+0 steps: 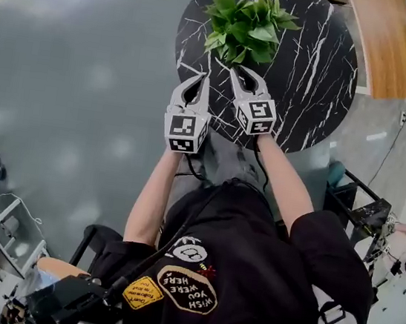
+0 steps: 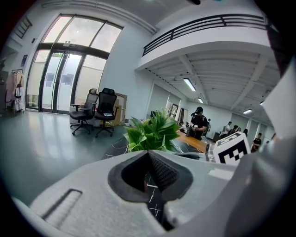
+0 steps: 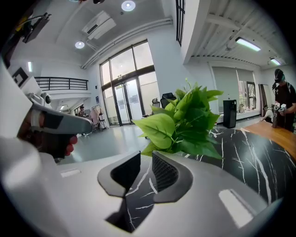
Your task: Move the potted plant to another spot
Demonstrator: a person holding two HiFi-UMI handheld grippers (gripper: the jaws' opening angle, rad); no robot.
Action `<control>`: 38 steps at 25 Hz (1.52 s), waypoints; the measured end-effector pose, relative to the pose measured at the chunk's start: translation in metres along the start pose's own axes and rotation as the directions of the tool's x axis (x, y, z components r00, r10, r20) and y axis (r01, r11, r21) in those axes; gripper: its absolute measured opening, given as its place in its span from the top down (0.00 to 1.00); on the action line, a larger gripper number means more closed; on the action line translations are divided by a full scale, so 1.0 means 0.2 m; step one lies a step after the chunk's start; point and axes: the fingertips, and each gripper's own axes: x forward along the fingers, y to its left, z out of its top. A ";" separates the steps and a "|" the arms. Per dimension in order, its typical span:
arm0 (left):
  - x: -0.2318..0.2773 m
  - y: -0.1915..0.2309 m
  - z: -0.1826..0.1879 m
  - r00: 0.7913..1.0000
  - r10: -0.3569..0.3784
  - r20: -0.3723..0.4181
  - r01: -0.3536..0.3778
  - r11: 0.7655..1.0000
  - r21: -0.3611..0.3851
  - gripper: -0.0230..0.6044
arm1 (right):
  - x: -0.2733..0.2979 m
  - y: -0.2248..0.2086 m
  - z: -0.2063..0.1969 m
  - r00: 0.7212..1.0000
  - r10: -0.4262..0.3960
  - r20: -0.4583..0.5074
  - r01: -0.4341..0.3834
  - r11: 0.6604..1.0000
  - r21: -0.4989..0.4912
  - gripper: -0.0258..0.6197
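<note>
The potted plant (image 1: 246,25) stands on the far part of a round black marble table (image 1: 311,83). Its green leaves hide the pot. Both grippers hover over the table's near side, just short of the leaves. My left gripper (image 1: 202,77) points at the plant's near left, and in its own view the tips (image 2: 148,152) meet, with the plant (image 2: 152,132) right behind them. My right gripper (image 1: 238,71) is close under the foliage. Its pads (image 3: 146,155) stand a narrow gap apart with nothing between them, and the plant (image 3: 185,122) is just beyond.
A light wooden counter (image 1: 388,41) runs past the table's far right edge. Grey floor (image 1: 74,64) lies to the left. Black office chairs (image 2: 97,111) stand by the glass doors, and people (image 2: 199,122) are in the background. A metal rack (image 1: 361,210) is at my right.
</note>
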 end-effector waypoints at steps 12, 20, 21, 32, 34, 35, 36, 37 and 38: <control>0.08 0.09 -0.16 1.000 0.012 -0.009 -0.012 0.998 -0.063 0.96 | 0.50 -0.27 -0.35 0.996 -0.088 -0.032 0.087 0.995 -0.052 0.38; 0.06 0.08 -0.21 1.000 0.009 -0.014 -0.011 0.995 -0.102 0.96 | 0.75 -0.33 -0.26 0.995 -0.098 0.001 0.098 0.993 -0.073 0.20; 0.06 0.08 -0.22 1.000 0.010 -0.014 -0.011 0.994 -0.106 0.96 | 0.77 -0.34 -0.26 0.995 -0.104 0.005 0.104 0.992 -0.077 0.20; 0.07 0.03 -0.23 1.000 -0.013 -0.018 0.011 0.994 -0.113 0.96 | 0.78 -0.39 -0.23 0.992 -0.120 0.027 0.122 0.990 -0.075 0.26; 0.08 0.01 -0.23 1.000 -0.019 -0.019 0.016 0.994 -0.110 0.96 | 0.76 -0.41 -0.23 0.992 -0.127 0.026 0.128 0.989 -0.076 0.26; 0.08 0.00 -0.23 1.000 -0.022 -0.020 0.020 0.994 -0.108 0.96 | 0.76 -0.43 -0.23 0.991 -0.132 0.026 0.133 0.988 -0.075 0.26; 0.09 -0.01 -0.23 0.999 -0.026 -0.022 0.023 0.994 -0.106 0.96 | 0.74 -0.44 -0.22 0.990 -0.138 0.026 0.140 0.987 -0.073 0.26; 0.09 -0.02 -0.23 0.999 -0.030 -0.023 0.027 0.994 -0.105 0.96 | 0.73 -0.46 -0.22 0.989 -0.145 0.025 0.147 0.987 -0.071 0.26; 0.10 -0.03 -0.23 0.999 -0.034 -0.024 0.031 0.994 -0.103 0.96 | 0.72 -0.49 -0.22 0.988 -0.152 0.021 0.154 0.986 -0.067 0.26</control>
